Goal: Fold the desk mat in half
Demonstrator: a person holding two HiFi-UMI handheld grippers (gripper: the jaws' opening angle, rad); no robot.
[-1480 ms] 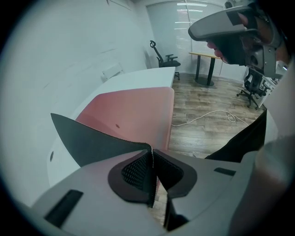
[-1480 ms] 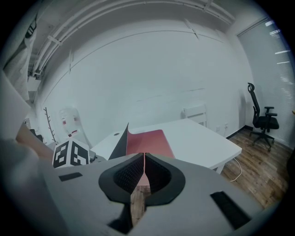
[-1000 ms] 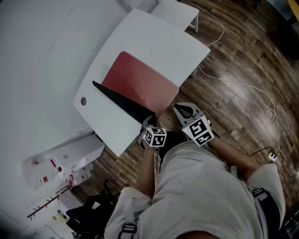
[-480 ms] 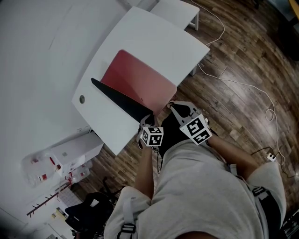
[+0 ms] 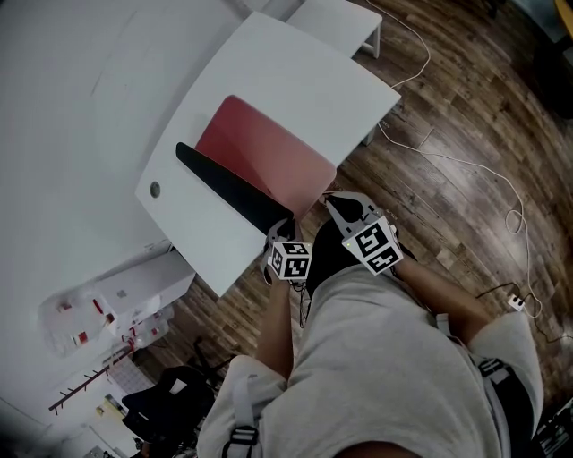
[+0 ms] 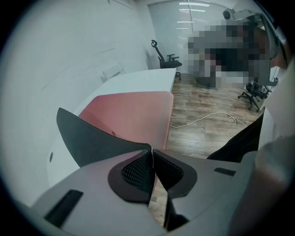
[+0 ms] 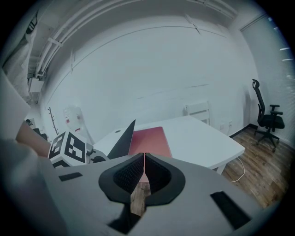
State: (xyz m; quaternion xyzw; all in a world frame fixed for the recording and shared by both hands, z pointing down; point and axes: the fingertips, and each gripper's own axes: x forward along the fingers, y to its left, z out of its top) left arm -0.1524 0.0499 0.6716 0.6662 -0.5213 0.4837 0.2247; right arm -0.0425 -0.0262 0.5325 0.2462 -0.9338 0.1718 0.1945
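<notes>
A red desk mat [image 5: 260, 148] lies on the white desk [image 5: 295, 63]. Its near left side is lifted and curls over, showing the black underside [image 5: 228, 188]. My left gripper [image 5: 285, 229] is at the desk's near edge, shut on the mat's near left corner. In the left gripper view the mat's stitched edge runs between the pads of the left gripper [image 6: 150, 152], and the black underside [image 6: 92, 138] rises to the left. My right gripper [image 5: 330, 199] is at the near right corner. In the right gripper view, the right gripper [image 7: 144, 159] has its pads closed on the mat's thin pink edge [image 7: 147, 138].
A round cable hole [image 5: 155, 190] sits in the desk's left end. A smaller white table [image 5: 336, 22] stands beyond the desk. A white cable [image 5: 466, 165] snakes over the wood floor on the right. White drawer unit [image 5: 143, 291] at lower left. An office chair [image 7: 267, 115] stands far right.
The lifted black flap shows a little wider at its far end. Both grippers stay where they were, still closed on the mat's near corners.
</notes>
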